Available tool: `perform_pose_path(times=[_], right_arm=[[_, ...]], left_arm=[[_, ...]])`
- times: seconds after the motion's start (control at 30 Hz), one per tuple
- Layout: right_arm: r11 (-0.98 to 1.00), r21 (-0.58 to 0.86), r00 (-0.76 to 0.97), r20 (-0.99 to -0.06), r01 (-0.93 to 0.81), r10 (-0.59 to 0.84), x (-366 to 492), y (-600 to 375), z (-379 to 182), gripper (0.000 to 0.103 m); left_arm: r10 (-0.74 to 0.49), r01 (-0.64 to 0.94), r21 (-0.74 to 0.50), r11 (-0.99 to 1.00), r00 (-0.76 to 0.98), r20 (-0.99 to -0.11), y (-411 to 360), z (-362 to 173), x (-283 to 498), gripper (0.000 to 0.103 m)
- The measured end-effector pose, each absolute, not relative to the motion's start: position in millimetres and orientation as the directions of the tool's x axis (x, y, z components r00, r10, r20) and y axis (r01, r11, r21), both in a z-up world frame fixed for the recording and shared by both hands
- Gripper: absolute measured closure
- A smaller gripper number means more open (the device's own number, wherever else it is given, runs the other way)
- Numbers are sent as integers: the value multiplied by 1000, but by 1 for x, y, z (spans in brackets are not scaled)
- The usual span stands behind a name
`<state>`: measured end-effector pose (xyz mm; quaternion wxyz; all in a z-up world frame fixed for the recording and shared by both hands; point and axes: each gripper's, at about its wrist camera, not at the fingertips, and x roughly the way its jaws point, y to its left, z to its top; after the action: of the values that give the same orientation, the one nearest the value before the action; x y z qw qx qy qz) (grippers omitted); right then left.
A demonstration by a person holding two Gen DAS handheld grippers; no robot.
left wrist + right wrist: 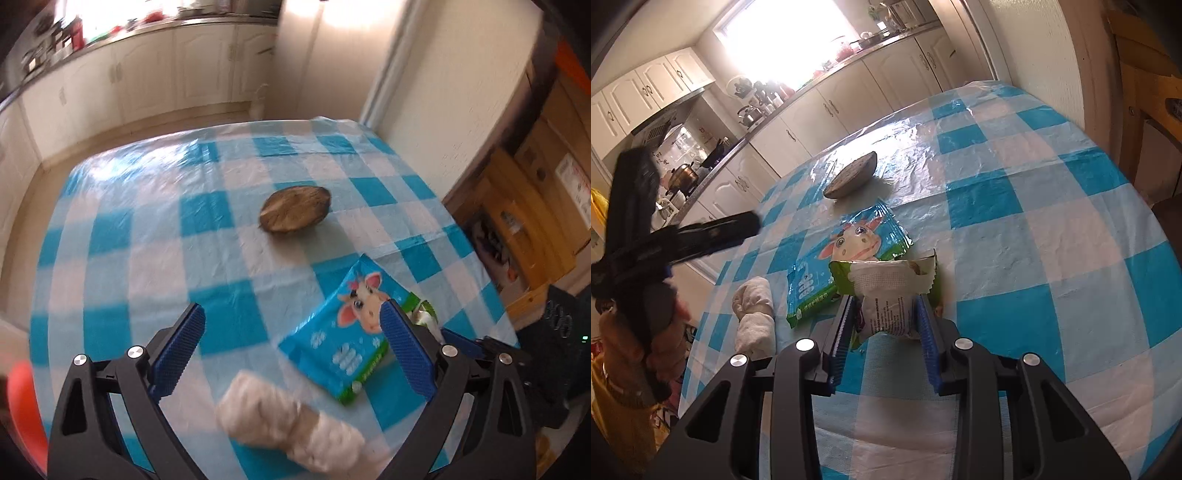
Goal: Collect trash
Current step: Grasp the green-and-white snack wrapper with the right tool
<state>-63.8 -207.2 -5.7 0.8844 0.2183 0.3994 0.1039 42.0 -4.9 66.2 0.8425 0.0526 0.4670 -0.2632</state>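
A crumpled white and green wrapper [886,295] lies on the checked tablecloth [1015,240], and my right gripper [886,314] is shut on it, a blue pad pressed against each side. Just beyond it rests a blue wet-wipes pack with a cartoon cow [846,254], also seen in the left wrist view as the pack [340,332]. My left gripper [291,308] hangs open above the table with nothing between its pads. A rolled white cloth [288,417] lies below it, near the table's edge. In the right wrist view the left gripper [696,184] is a blur at the left.
A brown, shallow bowl-like thing [295,214] sits mid-table. Cardboard boxes [535,229] stand past the table's right edge by a white wall. Kitchen cabinets and a cluttered counter [768,107] run along the far side. A hand [631,332] holds the left gripper.
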Motion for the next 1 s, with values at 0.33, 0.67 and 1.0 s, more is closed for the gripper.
perform_pose_path(times=[0.33,0.67,1.0], right_arm=[[870,493,679,-634,-12,369,-67,-214,-4,69],[863,506,681,-627,-13,378,-68,-216,-5,86],[874,485,680,-640,-5,359,-67,-213,-4,44]], left_arm=[[-301,550,-15,835,434,-849,-50,38,109,7],[-283,596,23,803,414,-865,-74,23,139,7],[-266,588,12,809,385,-884,-81,17,143,41]])
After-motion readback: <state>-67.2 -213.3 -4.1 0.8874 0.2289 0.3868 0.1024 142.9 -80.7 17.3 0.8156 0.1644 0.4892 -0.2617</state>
